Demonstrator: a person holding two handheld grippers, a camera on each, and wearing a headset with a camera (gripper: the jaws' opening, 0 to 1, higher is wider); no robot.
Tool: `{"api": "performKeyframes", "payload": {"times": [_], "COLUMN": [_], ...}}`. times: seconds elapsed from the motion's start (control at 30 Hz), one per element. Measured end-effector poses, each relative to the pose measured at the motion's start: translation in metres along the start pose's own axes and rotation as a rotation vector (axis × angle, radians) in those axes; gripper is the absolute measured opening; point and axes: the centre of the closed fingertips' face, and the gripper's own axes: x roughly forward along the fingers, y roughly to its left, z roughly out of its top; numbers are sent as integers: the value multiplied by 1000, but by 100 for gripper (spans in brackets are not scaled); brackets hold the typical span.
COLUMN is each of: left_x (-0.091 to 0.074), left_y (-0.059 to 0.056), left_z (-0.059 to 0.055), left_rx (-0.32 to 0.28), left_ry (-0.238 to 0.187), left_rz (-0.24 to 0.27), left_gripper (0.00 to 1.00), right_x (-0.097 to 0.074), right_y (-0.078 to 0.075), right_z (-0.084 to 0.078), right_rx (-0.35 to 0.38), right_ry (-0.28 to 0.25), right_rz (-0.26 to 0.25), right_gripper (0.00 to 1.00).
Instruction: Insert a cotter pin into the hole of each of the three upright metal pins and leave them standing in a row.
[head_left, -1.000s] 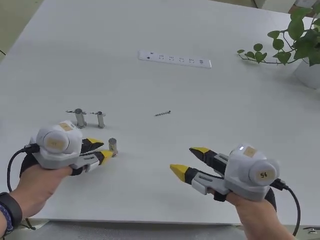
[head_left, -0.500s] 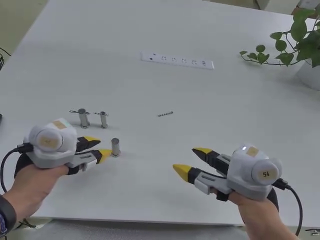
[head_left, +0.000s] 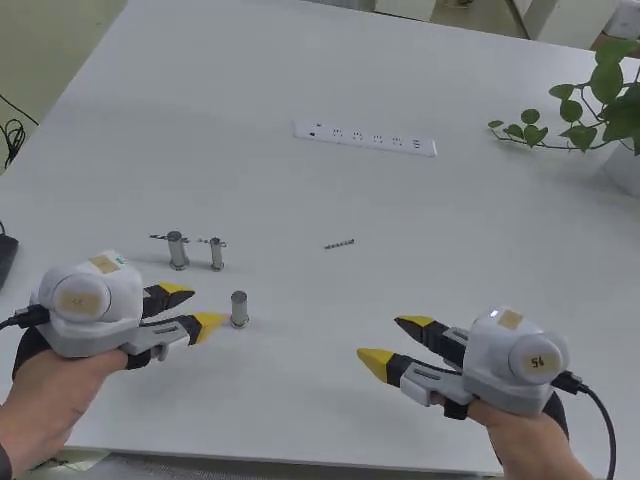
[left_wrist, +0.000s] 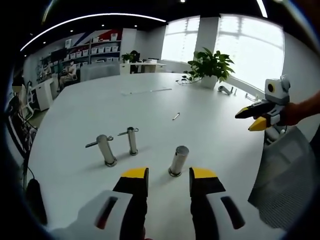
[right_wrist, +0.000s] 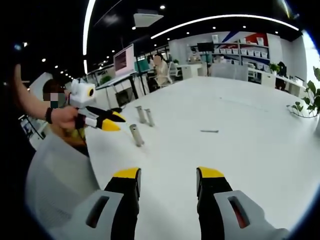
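Done so far: two out of three, I'd say. The first pin and the second pin both stand upright, side by side, each with a cotter pin through the hole near its top.
Left to do: the third pin is standing but bare, so one insertion to go.
Loose cotter pin: lying flat on the worktop, well apart from the pins, off to their right.
Left claw: jaws a bit apart, nothing in them, with the third pin just beyond the tips.
Right claw: spread fairly wide, empty, hovering low and nowhere near the cotter pin yet.
Row: the third pin sits nearer the person than the other two, so it probably needs lining up at the end.
Worktop: big, plain white and pretty bare, with a white power strip further back.
Room: open office, with a potted plant at the worktop's edge, shelves along a wall and big bright windows.
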Motion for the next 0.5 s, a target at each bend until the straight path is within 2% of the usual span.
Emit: {"api": "performKeyframes", "payload": {"times": [0.33,0.5], "left_x": [-11,-14], "left_y": [-3,0], "left_z": [3,5], "left_rx": [-13,-16], "left_ry": [-19,-26], "left_rz": [3,8], "left_gripper": [34,34], "right_x": [8,12], "right_y": [-12,-18], "right_z": [2,3], "right_rx": [-5,-19], "right_ry": [20,31], "right_rz": [-7,-1], "right_gripper": [47,46]}}
